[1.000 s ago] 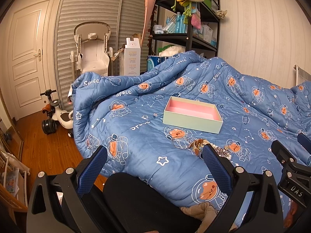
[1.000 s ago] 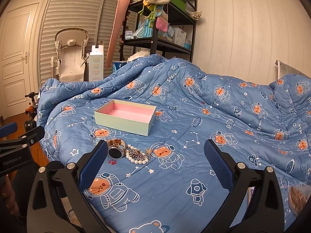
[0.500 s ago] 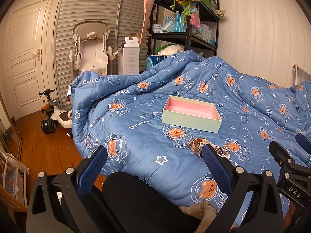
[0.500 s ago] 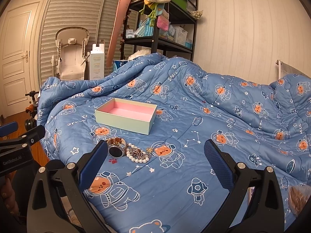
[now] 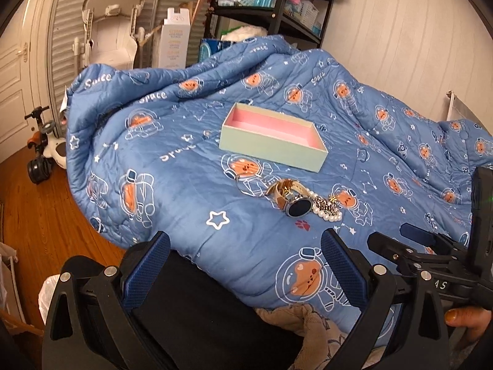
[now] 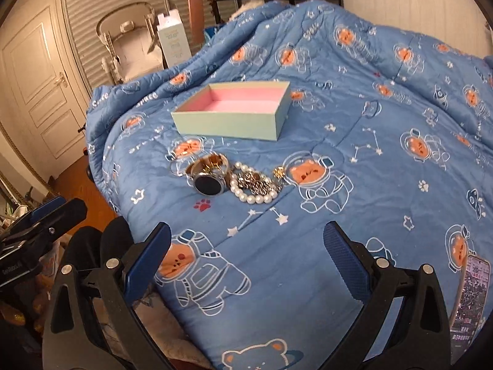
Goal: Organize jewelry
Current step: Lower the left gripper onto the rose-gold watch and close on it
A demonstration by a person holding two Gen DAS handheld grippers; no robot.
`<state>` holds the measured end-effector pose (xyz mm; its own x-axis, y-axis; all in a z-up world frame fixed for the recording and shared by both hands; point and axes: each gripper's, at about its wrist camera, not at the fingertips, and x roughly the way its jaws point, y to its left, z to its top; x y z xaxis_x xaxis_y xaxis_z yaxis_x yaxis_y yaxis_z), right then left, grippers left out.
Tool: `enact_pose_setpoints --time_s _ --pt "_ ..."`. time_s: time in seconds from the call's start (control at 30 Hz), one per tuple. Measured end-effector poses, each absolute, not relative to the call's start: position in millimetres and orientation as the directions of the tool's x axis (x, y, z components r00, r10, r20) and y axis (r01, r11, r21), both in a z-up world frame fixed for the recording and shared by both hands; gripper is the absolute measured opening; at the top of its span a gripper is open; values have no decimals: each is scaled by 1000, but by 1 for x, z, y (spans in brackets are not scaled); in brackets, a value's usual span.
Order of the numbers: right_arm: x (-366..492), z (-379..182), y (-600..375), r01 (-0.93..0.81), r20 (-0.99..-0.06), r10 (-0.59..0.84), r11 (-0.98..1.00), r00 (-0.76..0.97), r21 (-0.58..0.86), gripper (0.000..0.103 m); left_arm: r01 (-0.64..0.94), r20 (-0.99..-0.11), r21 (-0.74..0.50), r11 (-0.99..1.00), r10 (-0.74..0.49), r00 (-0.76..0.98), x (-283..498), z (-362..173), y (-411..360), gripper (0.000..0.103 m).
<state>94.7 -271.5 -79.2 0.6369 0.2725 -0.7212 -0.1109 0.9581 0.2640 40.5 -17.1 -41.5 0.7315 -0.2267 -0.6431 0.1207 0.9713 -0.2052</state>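
- Left gripper [image 5: 243,265] hangs spread wide and gripping nothing, low over the near edge of the blue quilt [image 5: 172,185], its blue pads well apart
- Ahead of it and slightly right lies the jewelry: a watch [image 5: 296,207] with a dark round face, touching a pearl bracelet [image 5: 328,212] just to its right
- Beyond those sits a pale green box [image 5: 271,151] with a pink lining; nothing shows inside it
- Right gripper [image 6: 246,265] is likewise spread and bare, above the quilt
- Straight ahead of it the watch [image 6: 209,184] and pearl bracelet [image 6: 254,186] lie touching, the box [image 6: 228,125] just past them
- A phone [image 6: 468,296] lies at its far right
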Motion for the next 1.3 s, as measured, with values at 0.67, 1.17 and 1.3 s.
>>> enact_pose_setpoints --time_s 0.67,1.17,1.3 --pt "189 -104 -302 -168 -788 336 942 516 292 56 310 -712 -139 940 -313 629 111 -62 -45 91" --pt "223 -122 -290 -177 -806 349 937 478 301 29 396 -736 -138 908 -362 572 138 -75 -78 66" --pt "226 -127 -290 -166 -811 353 936 466 312 26 434 -726 -133 891 -386 569 144 -75 -87 59"
